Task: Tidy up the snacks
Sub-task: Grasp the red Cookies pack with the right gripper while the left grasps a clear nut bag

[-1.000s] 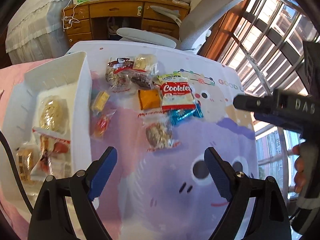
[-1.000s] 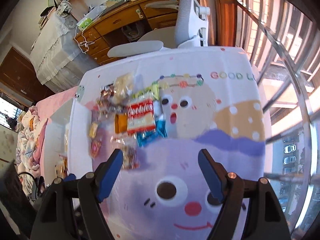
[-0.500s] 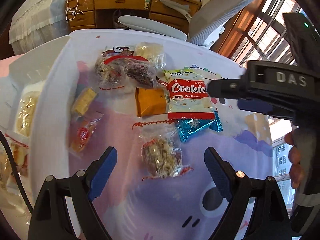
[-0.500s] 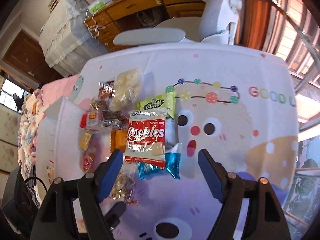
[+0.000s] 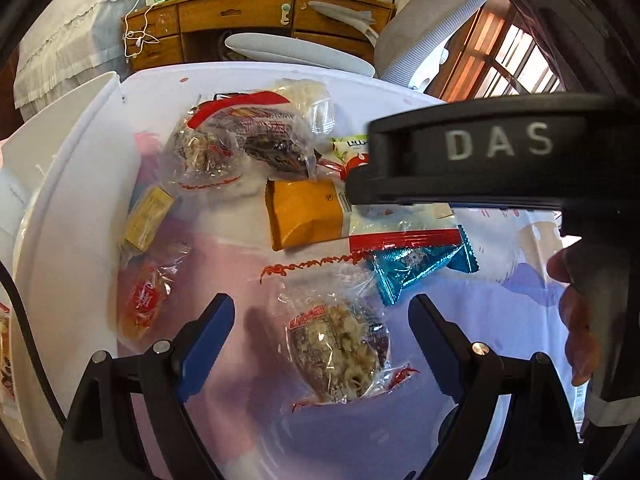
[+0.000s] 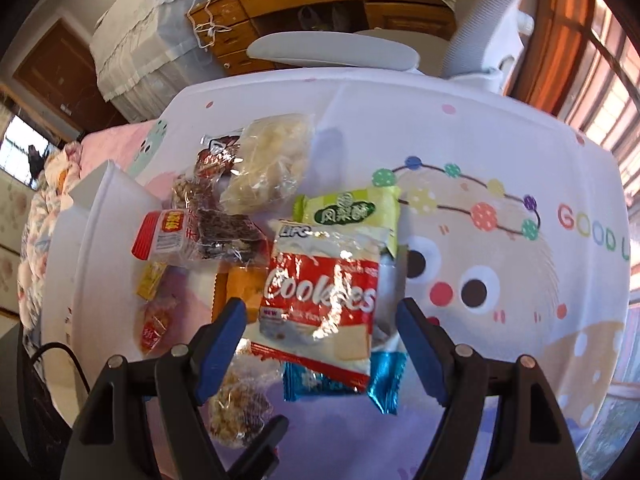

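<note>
at far left, white bin [image 5: 76, 184] edge. left gripper [image 5: 320, 328] spread wide, empty, over clear-wrapped nut cake [image 5: 340, 348] on cartoon tablecloth [image 6: 500, 152]. right gripper [image 6: 320, 324] likewise gaping, nothing pinched, straddling red cookies pack [image 6: 320, 300], perhaps just above; blue wrapper [image 6: 384, 380] tucked underneath.

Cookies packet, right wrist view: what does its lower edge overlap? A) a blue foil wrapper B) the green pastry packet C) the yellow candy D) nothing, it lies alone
A: the red-and-white Cookies packet lies with its bottom edge over the blue foil wrapper, which pokes out beneath it between the open jaws of the right gripper.
</note>
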Available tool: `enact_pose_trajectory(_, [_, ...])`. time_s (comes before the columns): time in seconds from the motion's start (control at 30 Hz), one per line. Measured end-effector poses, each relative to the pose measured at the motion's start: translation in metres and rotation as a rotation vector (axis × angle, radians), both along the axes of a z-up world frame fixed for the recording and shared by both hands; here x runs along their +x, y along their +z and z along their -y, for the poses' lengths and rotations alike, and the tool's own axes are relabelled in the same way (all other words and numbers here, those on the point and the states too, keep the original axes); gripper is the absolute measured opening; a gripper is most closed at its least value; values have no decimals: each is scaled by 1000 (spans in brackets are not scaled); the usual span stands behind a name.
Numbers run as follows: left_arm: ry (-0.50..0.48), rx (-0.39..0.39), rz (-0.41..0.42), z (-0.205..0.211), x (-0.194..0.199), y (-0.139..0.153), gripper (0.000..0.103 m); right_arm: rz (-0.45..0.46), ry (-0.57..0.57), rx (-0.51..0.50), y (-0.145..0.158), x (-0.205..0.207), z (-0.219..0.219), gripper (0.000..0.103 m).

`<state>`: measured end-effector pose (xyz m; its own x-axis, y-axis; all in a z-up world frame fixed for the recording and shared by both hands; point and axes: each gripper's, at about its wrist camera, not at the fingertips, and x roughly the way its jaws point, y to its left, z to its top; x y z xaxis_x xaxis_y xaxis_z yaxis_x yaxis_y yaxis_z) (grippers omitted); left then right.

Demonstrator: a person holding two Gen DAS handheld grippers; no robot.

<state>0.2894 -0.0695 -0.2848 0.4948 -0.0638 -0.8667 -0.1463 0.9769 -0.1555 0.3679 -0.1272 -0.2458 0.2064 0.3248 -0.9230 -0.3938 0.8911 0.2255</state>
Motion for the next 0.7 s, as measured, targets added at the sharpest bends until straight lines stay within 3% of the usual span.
enact_pose_trajectory(0.33, [-2, 14, -1, -1, 2, -8, 75, 42, 44, -57, -6, 2, -15, 75])
enact_pose_trajectory(0.5, [-12, 17, 30, -2, -4, -8, 67, 61, 34, -86, -6, 2, -14, 62])
enact_pose_trajectory(0.7, [-30, 35, 44, 4, -13, -5, 55, 50, 17, -90, -6, 2, -6, 55])
